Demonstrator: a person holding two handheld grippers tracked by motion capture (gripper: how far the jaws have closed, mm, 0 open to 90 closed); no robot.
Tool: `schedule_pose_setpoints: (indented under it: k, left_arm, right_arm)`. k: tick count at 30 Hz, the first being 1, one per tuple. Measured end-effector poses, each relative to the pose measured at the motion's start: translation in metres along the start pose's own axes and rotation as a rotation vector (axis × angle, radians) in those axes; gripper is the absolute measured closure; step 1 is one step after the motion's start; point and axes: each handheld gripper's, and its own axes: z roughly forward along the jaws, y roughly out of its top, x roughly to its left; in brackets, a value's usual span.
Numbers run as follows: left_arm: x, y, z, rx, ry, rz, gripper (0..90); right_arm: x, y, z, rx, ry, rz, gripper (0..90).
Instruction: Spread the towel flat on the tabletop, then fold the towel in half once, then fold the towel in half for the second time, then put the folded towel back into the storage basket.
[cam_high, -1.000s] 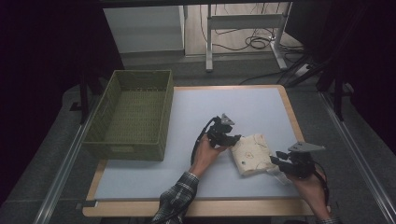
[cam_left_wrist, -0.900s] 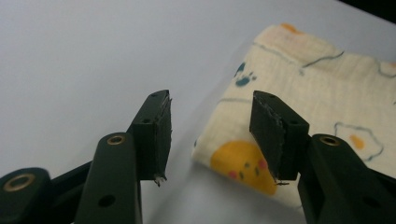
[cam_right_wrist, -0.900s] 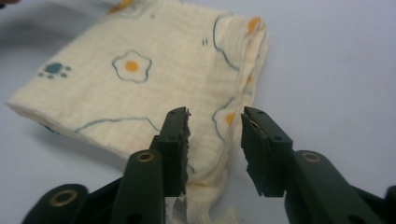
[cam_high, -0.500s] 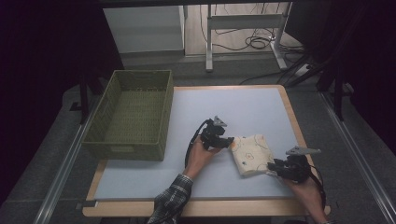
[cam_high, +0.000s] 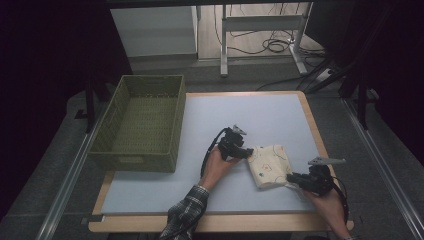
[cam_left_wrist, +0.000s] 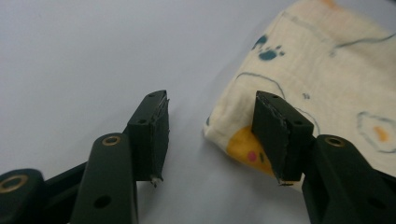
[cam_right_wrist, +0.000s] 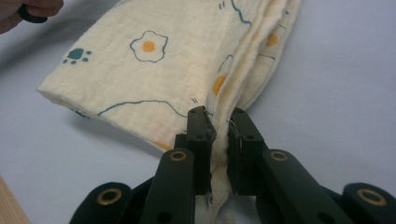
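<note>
While the right tongs (cam_right_wrist: 219, 128) have just squeezed the folded cloth's (cam_high: 270, 165) corner near the worktop's (cam_high: 260, 115) front-right corner, the left tongs (cam_left_wrist: 210, 126) gape around another corner.

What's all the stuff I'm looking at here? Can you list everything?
Folded cloth: one, cream with egg and paw prints, on the table's near right part.
Basket: one, green woven, at the table's left edge.
Table: one, pale blue top with wooden rim.
Metal frame legs: grey, on the floor beyond the table.
Cables: black, on the floor by the frame.
Left claw: black, jaws apart at the cloth's corner, not gripping.
Right claw: black, its jaws have just been closing and pinch the cloth's edge.
Sleeve: plaid, on the left arm.
</note>
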Motion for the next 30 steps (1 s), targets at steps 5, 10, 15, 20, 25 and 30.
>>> schedule_pose_setpoints:
  k: [5, 10, 15, 20, 25, 30]
  left_arm:
    - [-0.006, -0.001, 0.001, 0.018, -0.032, 0.022, 61.5]
    - [-0.009, -0.001, 0.000, 0.030, -0.071, 0.017, 80.8]
    - [-0.010, 0.001, -0.005, 0.013, -0.049, 0.056, 83.7]
    - [-0.008, 0.001, -0.013, -0.013, -0.034, 0.053, 83.9]
    - [-0.004, 0.002, -0.024, -0.021, -0.016, 0.063, 83.8]
    - [0.000, 0.001, -0.034, -0.031, 0.001, 0.058, 83.7]
  right_arm:
    - [0.001, 0.000, 0.000, -0.006, -0.007, -0.007, 81.1]
    - [0.002, 0.001, -0.001, 0.001, 0.001, -0.008, 81.3]
    - [0.002, 0.001, -0.002, -0.004, 0.027, -0.003, 81.3]
    - [0.006, 0.002, -0.004, -0.013, 0.045, -0.006, 81.3]
    - [0.011, 0.007, -0.005, -0.031, 0.077, -0.008, 81.3]
    - [0.018, 0.014, -0.004, -0.032, 0.097, -0.026, 81.3]
